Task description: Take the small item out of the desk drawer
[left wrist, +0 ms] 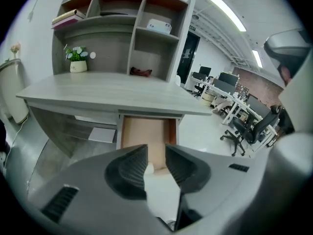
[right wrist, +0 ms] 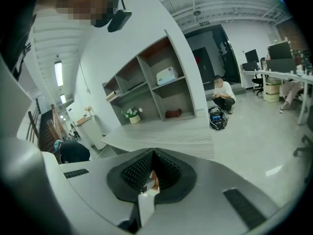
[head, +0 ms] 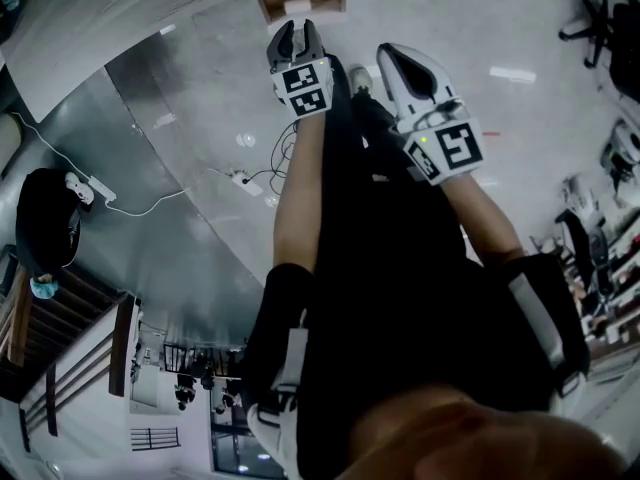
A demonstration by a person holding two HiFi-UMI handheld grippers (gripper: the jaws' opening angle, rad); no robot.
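The desk drawer (head: 268,6) stands pulled out at the top of the head view, with a small white item (head: 297,6) lying in it. My left gripper (head: 297,30) hovers just in front of the drawer with its jaws apart and nothing between them. In the left gripper view the open drawer (left wrist: 128,133) lies straight ahead under the desktop, and the small white item (left wrist: 149,169) shows in the gap of the left gripper (left wrist: 155,151), beyond the pads. My right gripper (head: 408,66) is to the right, away from the drawer, shut (right wrist: 152,153); a tiny orange-white spot shows at its seam.
The desk (left wrist: 98,89) carries a hutch with a potted plant (left wrist: 77,60), books (left wrist: 66,17) and a white box (left wrist: 159,26). A power strip with cables (head: 240,178) lies on the floor. Office chairs (left wrist: 249,129) stand to the right. A person crouches (right wrist: 223,96) beyond the desk.
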